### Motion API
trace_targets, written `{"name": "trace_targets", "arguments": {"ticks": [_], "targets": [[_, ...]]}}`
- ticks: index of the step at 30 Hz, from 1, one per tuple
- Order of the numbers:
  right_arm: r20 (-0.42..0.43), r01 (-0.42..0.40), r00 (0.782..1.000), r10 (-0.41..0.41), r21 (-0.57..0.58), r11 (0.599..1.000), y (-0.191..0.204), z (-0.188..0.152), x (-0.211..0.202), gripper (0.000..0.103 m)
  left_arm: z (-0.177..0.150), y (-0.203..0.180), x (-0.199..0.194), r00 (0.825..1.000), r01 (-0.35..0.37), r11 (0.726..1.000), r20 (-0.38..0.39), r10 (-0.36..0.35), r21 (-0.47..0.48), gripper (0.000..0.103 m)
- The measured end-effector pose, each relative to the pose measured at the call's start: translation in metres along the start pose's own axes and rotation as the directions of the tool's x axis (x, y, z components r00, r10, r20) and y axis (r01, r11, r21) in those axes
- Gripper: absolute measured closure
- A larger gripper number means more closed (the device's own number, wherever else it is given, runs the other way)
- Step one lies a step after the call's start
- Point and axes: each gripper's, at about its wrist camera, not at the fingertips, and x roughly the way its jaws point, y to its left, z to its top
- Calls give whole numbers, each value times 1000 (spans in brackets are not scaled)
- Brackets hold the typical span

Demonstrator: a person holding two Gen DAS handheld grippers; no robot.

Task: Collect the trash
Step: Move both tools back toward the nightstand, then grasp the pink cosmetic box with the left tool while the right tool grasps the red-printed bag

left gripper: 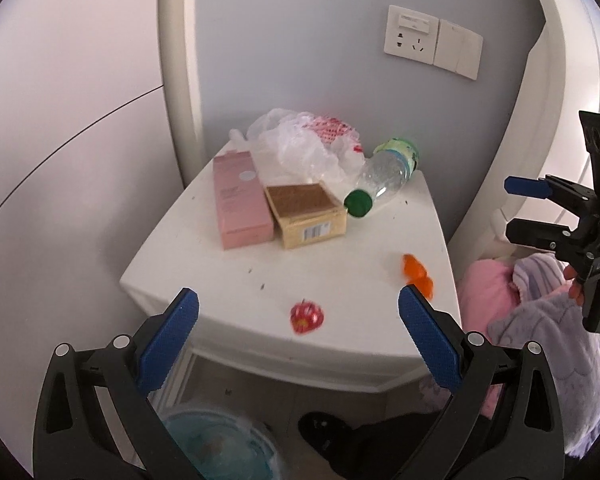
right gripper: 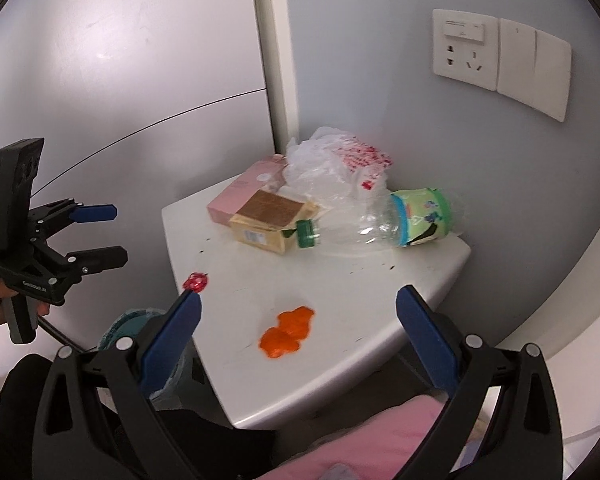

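A white bedside table (left gripper: 240, 276) (right gripper: 340, 356) holds trash: a pink box (left gripper: 240, 200) (right gripper: 240, 194), a tan box (left gripper: 306, 212) (right gripper: 268, 220), a clear bottle with a green cap (left gripper: 384, 178) (right gripper: 380, 222), a crumpled plastic bag (left gripper: 304, 140) (right gripper: 336, 164), a red wrapper (left gripper: 306, 316) (right gripper: 196, 281) and orange peel (left gripper: 418, 274) (right gripper: 286, 330). My left gripper (left gripper: 298, 336) (right gripper: 108, 232) is open and empty, just short of the red wrapper. My right gripper (right gripper: 298, 332) (left gripper: 528, 208) is open and empty, above the orange peel.
A bin with a blue-green liner (left gripper: 216, 444) (right gripper: 132, 326) stands on the floor below the table's front left. Pink and lilac bedding (left gripper: 540, 312) (right gripper: 360, 440) lies to the right. A wall socket and switch (left gripper: 432, 42) (right gripper: 500, 58) sit above the table.
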Motion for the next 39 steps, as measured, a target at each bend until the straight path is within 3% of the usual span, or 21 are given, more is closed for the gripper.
{"name": "trace_targets", "arguments": {"ticks": [9,18,27,32,39], "targets": [[18,7,1000,-8,9,1000,-23,31,16,8,49,20,35,999,-37,999,-18,37,2,6],[6,-12,1000,12,-9,1000,-37,87,70,8,93,58,91,996,-63,998,-57,62,-27,6],[-75,-40,996,41,21,999,-61,128,142,8,120,82,151,992,-86,996,-98,84,-13,6],[-115,-34,993,33,-3,999,-67,138,172,8,134,97,181,988,-72,996,-139,65,-50,6],[-173,-32,984,29,-13,999,-72,140,200,8,138,98,215,975,-60,998,-214,53,-24,6]]}}
